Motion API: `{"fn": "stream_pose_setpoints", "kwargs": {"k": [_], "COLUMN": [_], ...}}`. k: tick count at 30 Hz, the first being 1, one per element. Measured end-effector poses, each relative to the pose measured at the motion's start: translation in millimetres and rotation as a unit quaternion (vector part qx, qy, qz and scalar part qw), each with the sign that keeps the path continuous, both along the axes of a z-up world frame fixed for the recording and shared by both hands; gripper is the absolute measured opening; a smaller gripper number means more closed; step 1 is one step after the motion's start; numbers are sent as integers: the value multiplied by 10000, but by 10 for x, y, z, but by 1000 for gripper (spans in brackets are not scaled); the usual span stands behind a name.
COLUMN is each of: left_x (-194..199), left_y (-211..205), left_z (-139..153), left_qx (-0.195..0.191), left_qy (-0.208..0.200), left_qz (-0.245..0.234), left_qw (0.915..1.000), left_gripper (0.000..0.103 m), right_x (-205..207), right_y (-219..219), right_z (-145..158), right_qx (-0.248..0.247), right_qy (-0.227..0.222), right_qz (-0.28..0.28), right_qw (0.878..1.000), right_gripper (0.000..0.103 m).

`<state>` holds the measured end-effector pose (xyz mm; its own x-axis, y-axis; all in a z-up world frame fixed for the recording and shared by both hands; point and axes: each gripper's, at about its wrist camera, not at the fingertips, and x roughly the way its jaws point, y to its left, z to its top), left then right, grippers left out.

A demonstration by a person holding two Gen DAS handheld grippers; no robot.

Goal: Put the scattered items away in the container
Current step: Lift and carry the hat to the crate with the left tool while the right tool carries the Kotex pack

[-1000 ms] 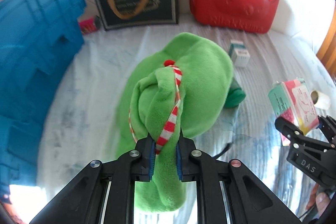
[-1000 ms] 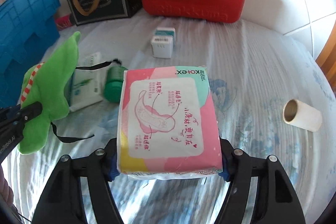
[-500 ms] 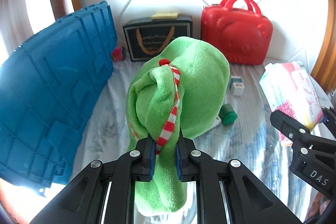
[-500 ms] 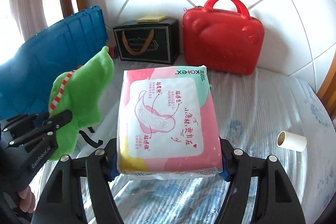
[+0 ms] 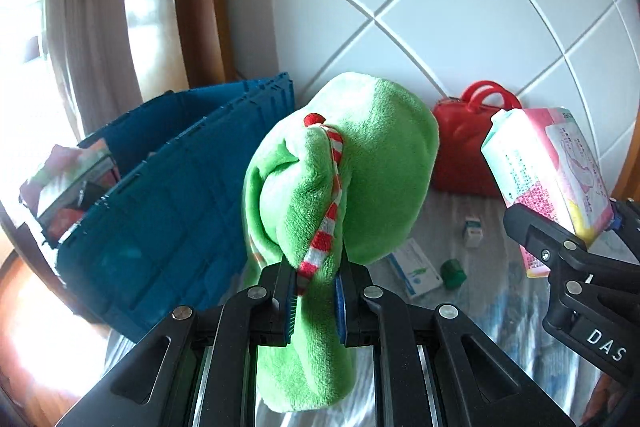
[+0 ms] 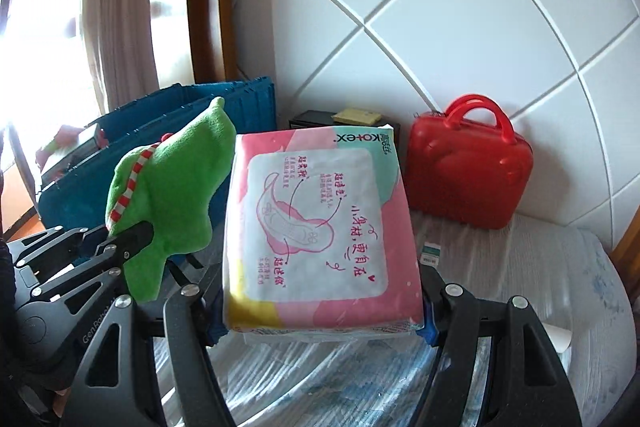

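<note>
Both hands loaded, crate not yet reached.

Left wrist view: the left gripper pinches the green plush toy narrowly near its striped ribbon, in the air beside the blue crate; the floppy body could snag the crate wall or slip out.
Right wrist view: the right gripper clamps the pink pad pack across its width above the table; the slick, soft wrapper could slide free, or bump the toy close alongside.
</note>
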<state>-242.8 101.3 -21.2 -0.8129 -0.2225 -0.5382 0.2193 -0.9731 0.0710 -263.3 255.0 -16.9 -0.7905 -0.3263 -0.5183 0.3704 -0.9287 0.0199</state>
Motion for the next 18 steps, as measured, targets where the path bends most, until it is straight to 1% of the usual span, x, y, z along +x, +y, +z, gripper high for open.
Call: {"fn": "stream_pose_setpoints", "kwargs": {"k": [6,10,16,18], "left_x": [217,284,327,240], "left_y": [-453,-928,-1811,-2107], "left_z": [513,821,1070,1086], "left_qx": [-93,-234,-339,-347], "left_qy": [529,775,966,914], "left_qz": [335,565,831,873], "left_qw": [9980,9951,9913,9914], "left_gripper": [14,14,14,14], "right_x": [125,142,70,25], "right_y": [-458,-899,-1821,-2168], "right_z": [449,691,920,972], "right_qx": [0,-81,-233,-218], "right_qy": [389,594,747,811], "right_qz": [397,612,903,980], "right_qw": [9985,9963,9928,9916], "right_gripper": [69,69,69,69]}}
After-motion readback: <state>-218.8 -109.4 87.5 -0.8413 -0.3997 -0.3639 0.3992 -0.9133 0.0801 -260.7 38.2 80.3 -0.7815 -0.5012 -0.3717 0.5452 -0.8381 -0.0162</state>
